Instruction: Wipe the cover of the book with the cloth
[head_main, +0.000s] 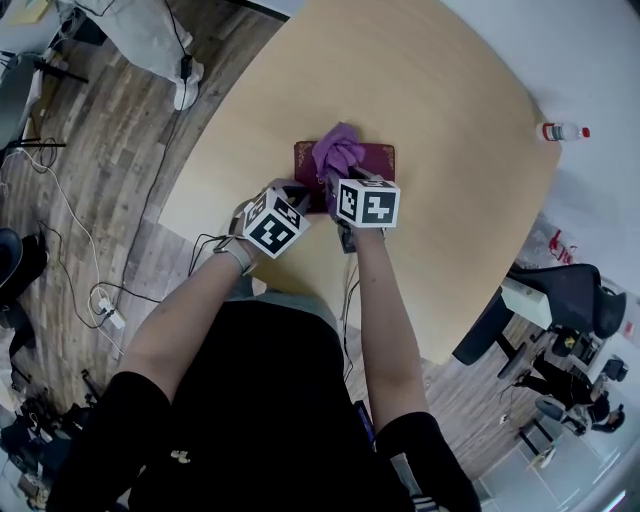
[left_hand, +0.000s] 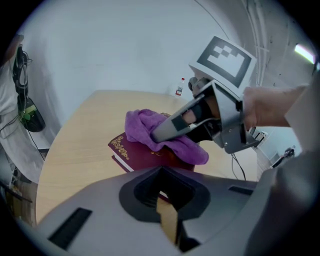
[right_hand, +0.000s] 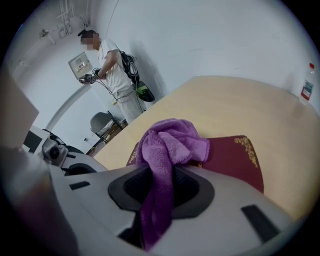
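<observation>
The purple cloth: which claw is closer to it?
Right. The right claw is pinching the cloth on the book; the left claw sits by the book's near edge, off the cloth.

The cloth (head_main: 338, 150) lies on the book (head_main: 377, 158), atop the table (head_main: 450, 80).

The head view looks steeply down from above the person onto the table (head_main: 450, 90). The left gripper view sits low and close, angled rightward across the book (left_hand: 131, 154). The right gripper view, equally close, angles leftward over it. All three share the book and cloth (right_hand: 170, 140).
</observation>
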